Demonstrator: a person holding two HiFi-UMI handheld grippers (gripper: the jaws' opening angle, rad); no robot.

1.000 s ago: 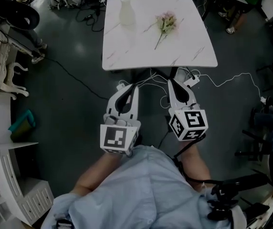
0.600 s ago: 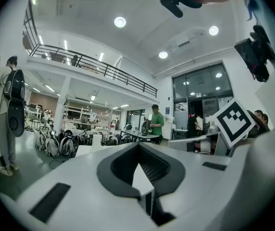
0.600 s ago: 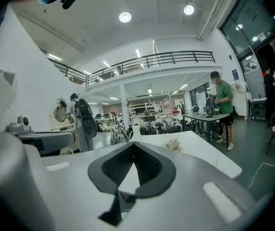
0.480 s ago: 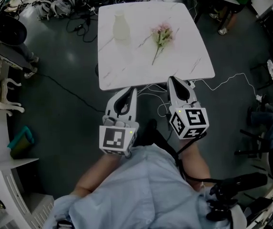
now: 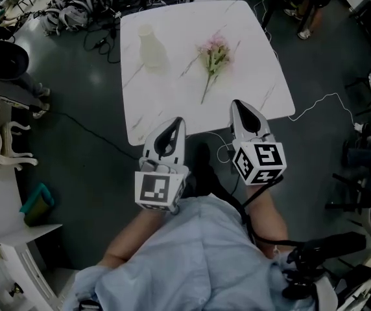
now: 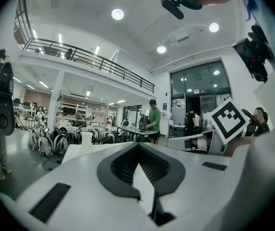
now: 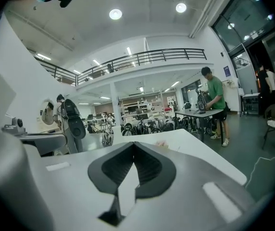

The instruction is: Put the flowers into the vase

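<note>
A white marble-patterned bench (image 5: pixel 172 102) stands on a dark grey floor (image 5: pixel 82 148) strewn with cables (image 5: pixel 315 105). On it a pale vase (image 5: pixel 152 46) stands upright toward the far left, and the pink flowers (image 5: pixel 213 56) lie flat well to its right, stems pointing toward the near edge. The left hand-held gripper (image 5: pixel 178 120) and the right hand-held gripper (image 5: pixel 235 103) are held side by side with their tips at the bench's near edge, well short of the flowers, each with its jaws drawn together and nothing between them.
</note>
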